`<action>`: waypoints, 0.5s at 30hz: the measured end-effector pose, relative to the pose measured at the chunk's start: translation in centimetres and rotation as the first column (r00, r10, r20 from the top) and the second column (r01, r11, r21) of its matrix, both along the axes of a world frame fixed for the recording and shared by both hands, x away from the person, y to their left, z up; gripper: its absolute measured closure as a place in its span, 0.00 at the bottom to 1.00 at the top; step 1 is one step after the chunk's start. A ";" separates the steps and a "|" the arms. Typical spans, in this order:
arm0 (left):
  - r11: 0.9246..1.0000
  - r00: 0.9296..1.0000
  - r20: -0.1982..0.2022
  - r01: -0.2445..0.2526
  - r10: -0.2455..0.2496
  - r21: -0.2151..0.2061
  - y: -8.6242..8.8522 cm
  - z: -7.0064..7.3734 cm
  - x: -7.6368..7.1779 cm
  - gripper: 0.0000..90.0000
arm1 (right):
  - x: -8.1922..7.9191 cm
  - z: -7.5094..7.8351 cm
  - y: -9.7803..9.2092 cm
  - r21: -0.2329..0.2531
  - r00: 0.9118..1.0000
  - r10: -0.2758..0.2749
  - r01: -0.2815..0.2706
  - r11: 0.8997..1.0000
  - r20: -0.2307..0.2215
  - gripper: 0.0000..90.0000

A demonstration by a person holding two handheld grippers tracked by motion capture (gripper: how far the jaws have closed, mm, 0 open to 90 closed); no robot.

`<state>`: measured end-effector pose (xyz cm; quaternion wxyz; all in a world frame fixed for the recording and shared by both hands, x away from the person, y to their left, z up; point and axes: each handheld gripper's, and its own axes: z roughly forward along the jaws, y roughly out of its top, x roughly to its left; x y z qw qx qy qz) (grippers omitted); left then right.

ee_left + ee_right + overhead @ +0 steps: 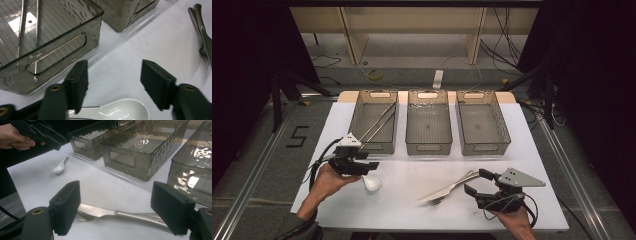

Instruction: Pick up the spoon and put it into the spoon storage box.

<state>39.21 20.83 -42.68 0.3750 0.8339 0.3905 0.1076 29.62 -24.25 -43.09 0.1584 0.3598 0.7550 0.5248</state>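
A white ceramic spoon (pixel 372 183) lies on the white table (pixel 402 172) at the front left. My left gripper (pixel 371 161) hovers just above it, open; in the left gripper view the spoon's bowl (pixel 125 110) lies low between the spread jaws (pixel 116 75). A steel fork and knife (pixel 447 190) lie together at the front right. My right gripper (pixel 476 182) stands open at their handle end. In the right gripper view the cutlery (pixel 117 213) runs across between the jaws (pixel 116 202), untouched.
Three smoky clear bins stand in a row at the back: the left one (pixel 374 120) holds long metal sticks (pixel 22 27), while the middle (pixel 428 125) and right (pixel 483 125) ones look empty. The table's front edge is close to both hands.
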 end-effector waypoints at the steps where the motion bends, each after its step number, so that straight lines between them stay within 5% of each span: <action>1: 1.000 1.000 0.003 0.001 -0.002 0.014 0.0 -0.1 0.0 0.55 | 0.0 0.0 0.0 0.000 1.000 0.000 0.000 1.000 0.000 0.28; 10: 0.992 0.999 -0.041 -0.024 0.030 0.127 0.1 -1.2 0.3 0.91 | -0.1 0.1 0.3 -0.012 1.000 0.001 -0.001 1.000 0.002 0.28; 15: 0.988 0.997 -0.057 -0.048 0.057 0.150 0.5 -1.8 1.0 0.99 | -0.2 0.1 0.3 -0.015 1.000 -0.001 0.001 1.000 0.003 0.28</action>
